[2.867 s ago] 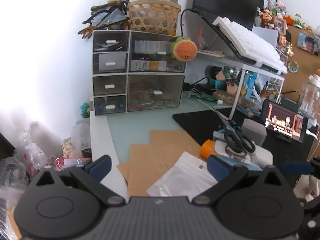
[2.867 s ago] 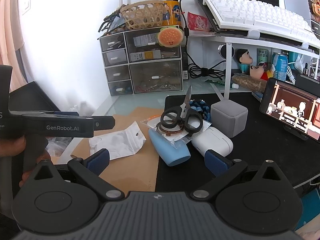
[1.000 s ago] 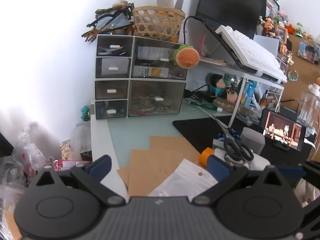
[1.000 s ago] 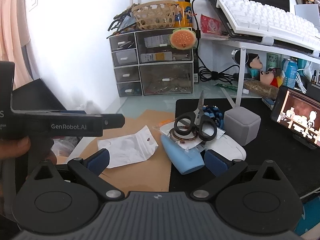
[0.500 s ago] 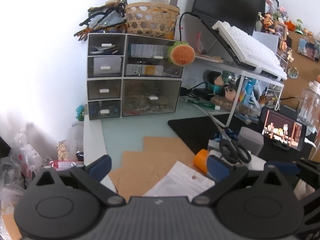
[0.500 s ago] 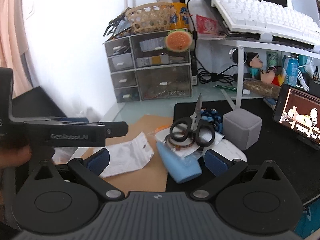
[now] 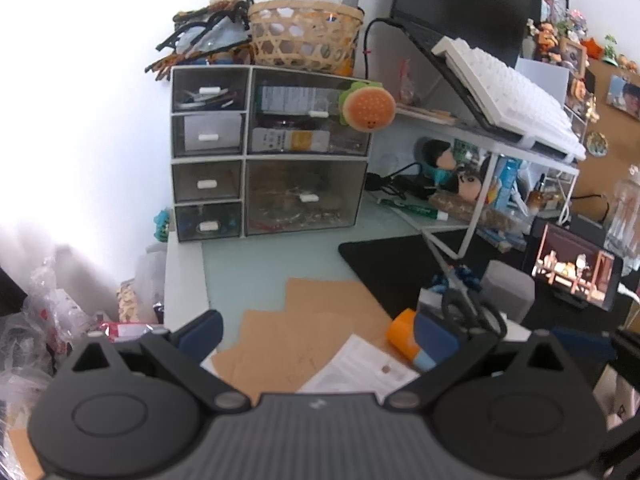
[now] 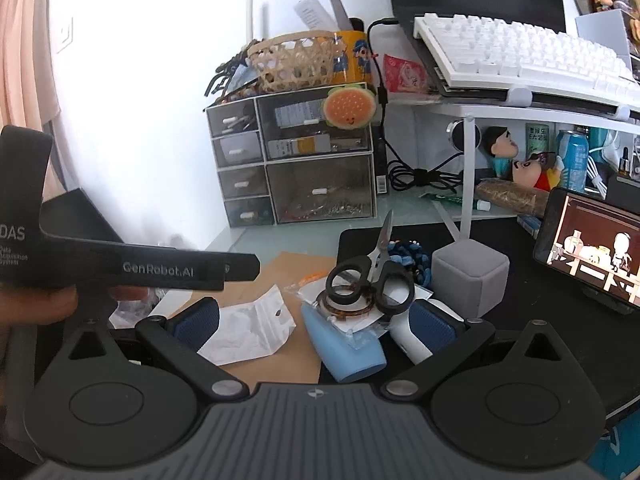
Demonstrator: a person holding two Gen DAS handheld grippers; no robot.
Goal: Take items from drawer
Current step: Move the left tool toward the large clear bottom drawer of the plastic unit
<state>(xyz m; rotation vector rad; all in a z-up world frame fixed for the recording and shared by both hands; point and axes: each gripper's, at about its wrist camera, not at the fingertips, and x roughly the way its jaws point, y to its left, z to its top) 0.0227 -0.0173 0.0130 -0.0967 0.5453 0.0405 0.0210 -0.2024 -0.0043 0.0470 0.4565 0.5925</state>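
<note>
1. The desk (image 7: 256,276) carries everything, with brown paper and a black mat in the foreground.
2. The drawer unit (image 7: 268,152) stands at the back of the desk against the wall, at about 12 o'clock from the left tongs (image 7: 316,340) and about 11 o'clock from the right tongs (image 8: 316,320). All its drawers look shut, so whatever is to come out remains inside; the contents show only dimly through the smoky fronts.
3. The drawer fronts face the tongs, so the pull axis runs from the wall toward the cameras. Each white handle, such as the one on the big lower drawer (image 7: 309,198), lies horizontal.
4. Both pairs of tongs are spread wide and hold nothing. Both are well apart from the unit. The left seems slightly nearer and more square to it, so I judge it the likelier one to reach in.
5. Scissors (image 8: 372,280) and a blue bottle (image 8: 344,348) lie just ahead of the right tongs, between them and the unit.
</note>
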